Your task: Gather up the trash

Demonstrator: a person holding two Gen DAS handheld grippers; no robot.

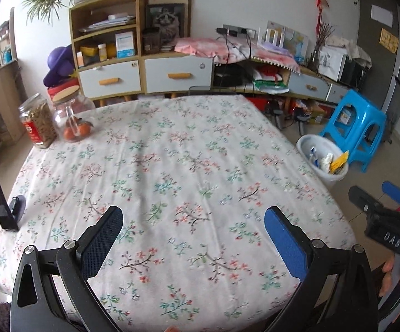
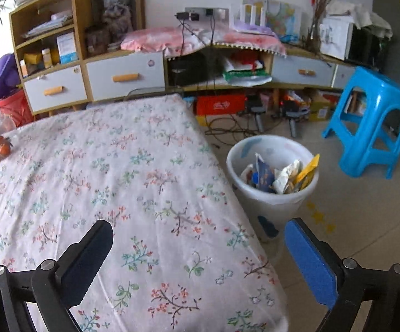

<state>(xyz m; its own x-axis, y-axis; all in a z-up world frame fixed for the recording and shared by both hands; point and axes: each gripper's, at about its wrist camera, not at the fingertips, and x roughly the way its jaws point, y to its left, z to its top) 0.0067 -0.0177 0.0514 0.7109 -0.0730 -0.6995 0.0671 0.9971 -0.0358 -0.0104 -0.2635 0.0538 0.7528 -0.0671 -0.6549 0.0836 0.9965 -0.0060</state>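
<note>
1. Floral-clothed table fills both views.
2. Blue stool stands beyond the bin.
3. White bin, beside the table's right edge, holds the trash.
4. Two jars stand at the far-left corner; red label unreadable.
5. Left gripper and right gripper gape wide, empty.

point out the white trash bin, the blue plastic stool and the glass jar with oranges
white plastic trash bin [image 2: 269,203], right wrist view, front wall below rim
blue plastic stool [image 2: 371,83], right wrist view, seat top
cork-lidded glass jar with oranges [image 1: 72,113], left wrist view, glass body
</note>
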